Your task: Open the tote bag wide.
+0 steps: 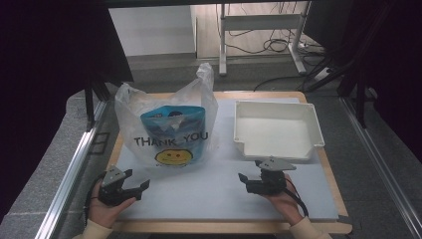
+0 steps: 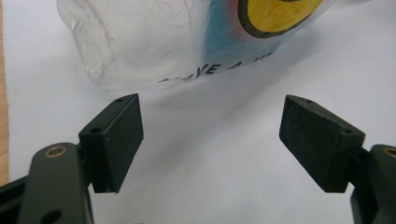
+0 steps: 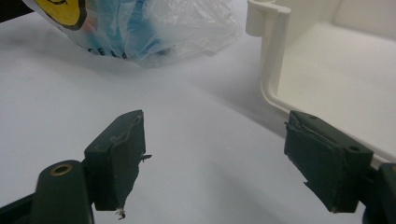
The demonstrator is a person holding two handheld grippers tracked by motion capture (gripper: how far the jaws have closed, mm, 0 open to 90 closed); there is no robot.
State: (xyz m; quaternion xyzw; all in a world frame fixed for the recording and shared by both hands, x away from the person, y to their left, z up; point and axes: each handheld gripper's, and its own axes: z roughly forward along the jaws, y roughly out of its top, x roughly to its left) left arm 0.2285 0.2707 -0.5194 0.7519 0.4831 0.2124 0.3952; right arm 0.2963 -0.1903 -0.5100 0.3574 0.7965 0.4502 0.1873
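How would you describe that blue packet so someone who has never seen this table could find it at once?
Start at the pale mat covering the wooden table, and look to its far left part, opposite the empty white tray. There stands a clear plastic bag printed with THANK YOU and a yellow smiley face. The blue packet sits upright inside that bag, the only coloured thing there.

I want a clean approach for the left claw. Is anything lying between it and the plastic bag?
Nothing visible. The left claw is open, and between it and the plastic bag lies bare white mat. In the high view the white tray sits off to the right, out of that path.
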